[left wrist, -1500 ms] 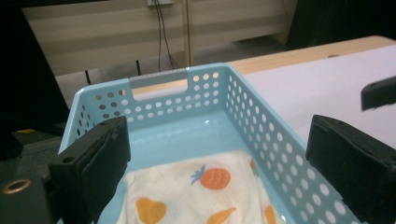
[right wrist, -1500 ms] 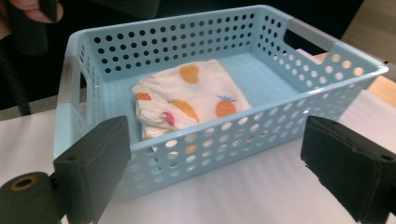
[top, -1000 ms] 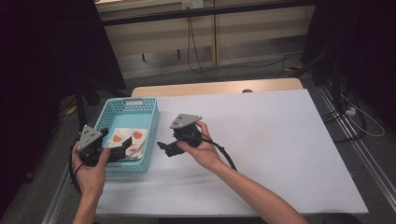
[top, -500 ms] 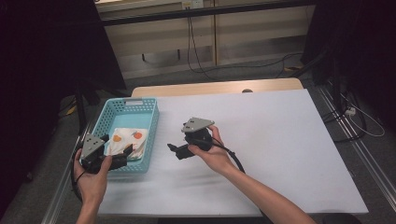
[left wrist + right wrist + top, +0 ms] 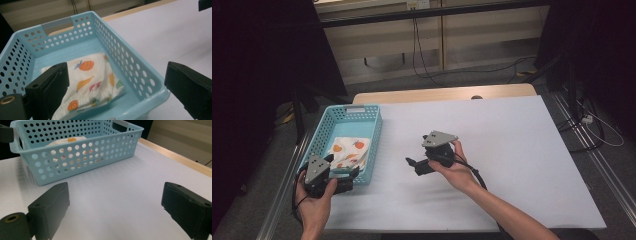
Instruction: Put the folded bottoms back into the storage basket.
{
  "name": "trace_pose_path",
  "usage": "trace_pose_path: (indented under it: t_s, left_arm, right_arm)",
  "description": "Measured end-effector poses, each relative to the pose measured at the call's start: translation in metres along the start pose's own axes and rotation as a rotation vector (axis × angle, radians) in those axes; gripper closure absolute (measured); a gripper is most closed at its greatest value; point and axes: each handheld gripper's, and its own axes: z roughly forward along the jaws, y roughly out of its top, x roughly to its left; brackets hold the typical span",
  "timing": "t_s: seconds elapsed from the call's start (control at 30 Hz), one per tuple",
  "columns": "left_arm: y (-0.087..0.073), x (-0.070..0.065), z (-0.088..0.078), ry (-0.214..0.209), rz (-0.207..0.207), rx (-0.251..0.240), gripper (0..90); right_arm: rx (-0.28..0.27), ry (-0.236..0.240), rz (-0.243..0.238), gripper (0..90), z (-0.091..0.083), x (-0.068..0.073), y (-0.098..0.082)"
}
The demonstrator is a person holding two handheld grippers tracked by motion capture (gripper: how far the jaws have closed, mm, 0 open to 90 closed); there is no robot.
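Observation:
A light blue perforated basket [image 5: 323,131] [image 5: 140,75] [image 5: 105,142] stands at the left of the white table. Inside it lies a folded white cloth with a fruit print [image 5: 349,150] [image 5: 87,75] [image 5: 67,140]. My left gripper [image 5: 347,175] [image 5: 117,92] is open at the basket's near end, its jaws spread wide with nothing between them. My right gripper [image 5: 411,164] [image 5: 115,207] is open over the bare table to the right of the basket, pointing toward it, and holds nothing.
The white tabletop [image 5: 512,150] stretches to the right, with a wooden edge [image 5: 442,94] at the far side. Cables lie on the floor behind the table, and a dark stand rises at the far right.
Both hands have drawn back toward the near edge. The left gripper has left the basket's inside for its near end; the right gripper has moved right, away from the basket.

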Motion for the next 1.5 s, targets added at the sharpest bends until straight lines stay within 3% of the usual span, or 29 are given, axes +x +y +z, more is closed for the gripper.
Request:
trace_pose_path:
  t_s: [0.1,0.17,0.27,0.6,0.67,1.1,1.23,1.5]
  left_arm:
    - [-0.004,-0.002,-0.002,0.007,-0.03,-0.025,5.9]
    - [-0.007,-0.003,-0.001,-0.017,-0.057,-0.029,5.8]
    - [-0.003,-0.009,0.001,-0.008,-0.029,-0.045,4.3]
    - [0.004,-0.027,0.013,-0.065,-0.041,-0.074,3.9]
    - [0.004,-0.031,0.016,-0.07,-0.015,-0.064,3.8]
    - [0.02,-0.052,0.029,-0.121,0.029,-0.079,3.6]
    - [0.023,-0.06,0.036,-0.151,0.025,-0.073,3.6]
    - [0.022,-0.071,0.047,-0.17,0.03,-0.055,3.2]
  right_arm:
    - [0.001,-0.013,-0.003,7.9,-0.009,-0.003,-0.004]
    - [0.003,-0.019,-0.003,7.8,-0.014,-0.004,-0.006]
    - [-0.002,-0.028,-0.004,7.9,-0.021,-0.005,-0.009]
    - [0.002,-0.055,0.022,7.1,-0.043,-0.01,-0.021]
    - [0.004,-0.065,0.022,6.9,-0.047,-0.011,-0.024]
    - [-0.004,-0.15,0.063,6.2,-0.082,-0.027,-0.042]
    - [-0.007,-0.177,0.077,6.2,-0.094,-0.033,-0.05]
    - [-0.015,-0.231,0.101,6.2,-0.117,-0.043,-0.061]
